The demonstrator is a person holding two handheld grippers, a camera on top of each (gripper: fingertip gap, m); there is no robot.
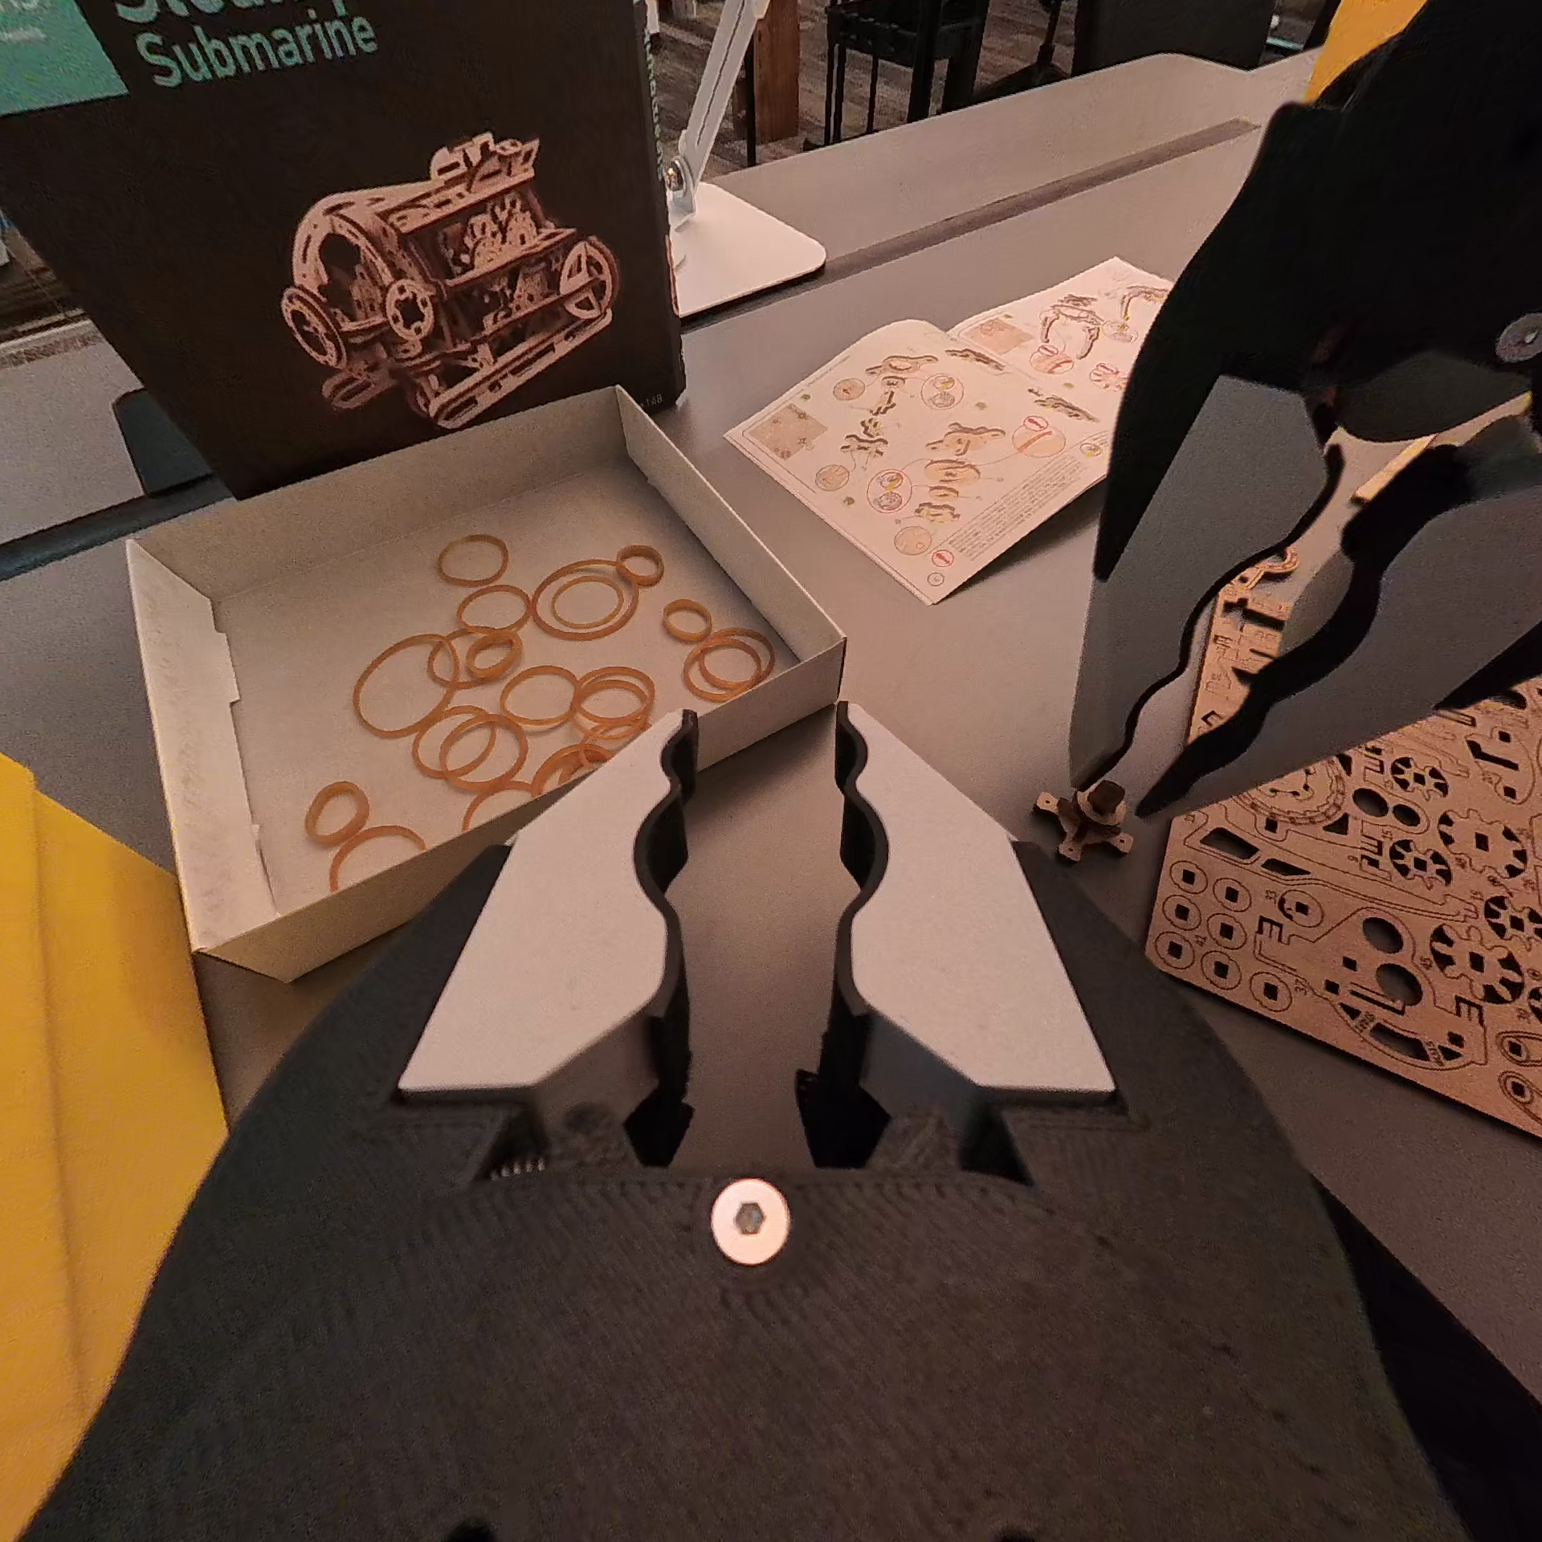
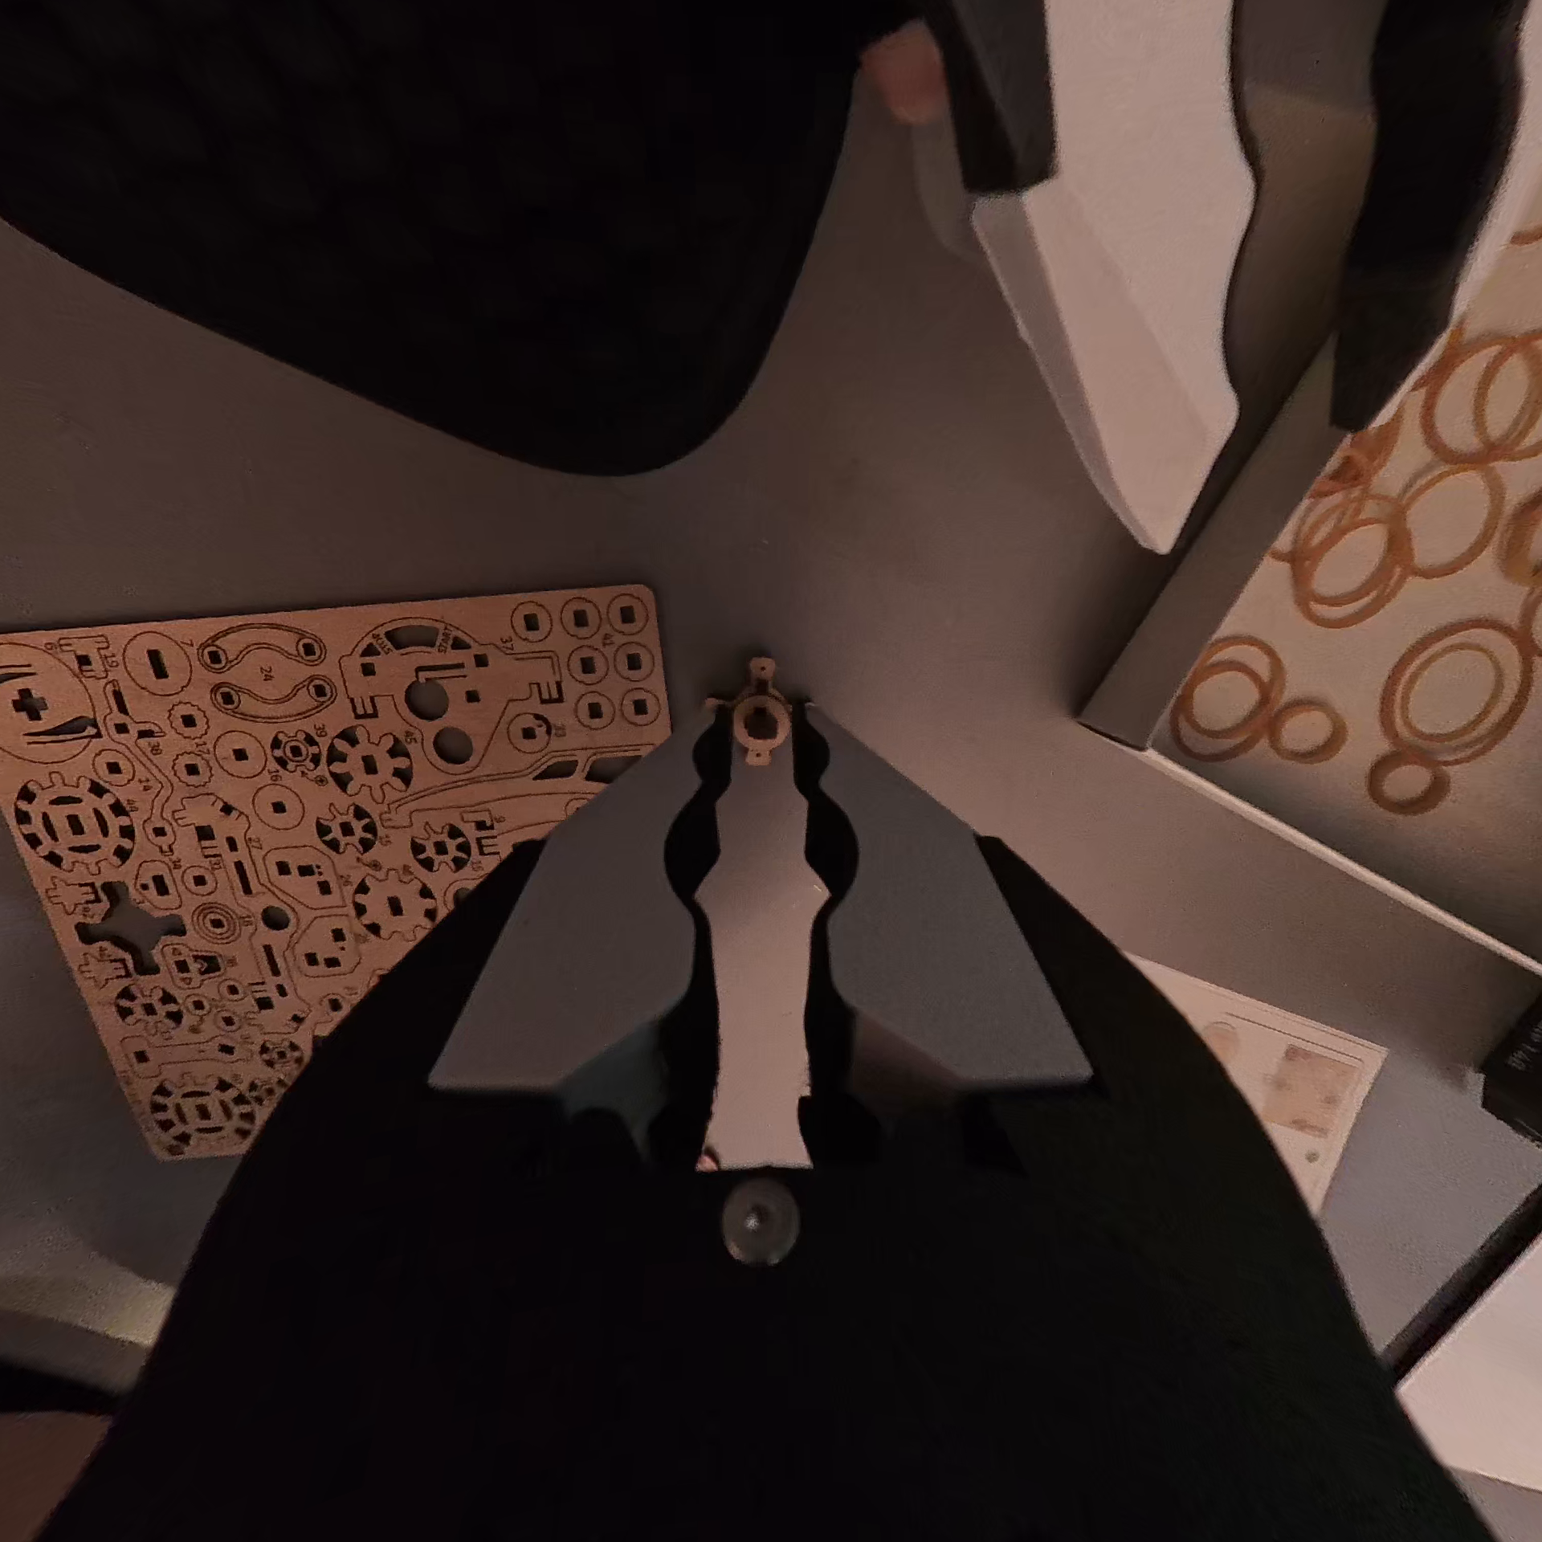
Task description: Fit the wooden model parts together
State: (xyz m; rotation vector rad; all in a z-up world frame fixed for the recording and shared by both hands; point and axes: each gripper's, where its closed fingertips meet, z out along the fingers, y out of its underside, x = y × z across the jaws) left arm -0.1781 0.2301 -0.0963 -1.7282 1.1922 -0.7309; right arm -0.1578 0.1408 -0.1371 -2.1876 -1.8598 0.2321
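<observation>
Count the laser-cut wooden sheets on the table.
1: the sheet lies flat beside the small wooden part, opposite the tray. Others may be out of view.

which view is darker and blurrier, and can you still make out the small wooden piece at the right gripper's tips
The right wrist view is darker, its gripper body nearly black, with motion smear on the white cardboard box edges at right. The left wrist view is brighter and sharp, though wide-angle bending curves the grey table. The small star-shaped wooden model piece stays legible in both, between the right gripper tips.
</observation>
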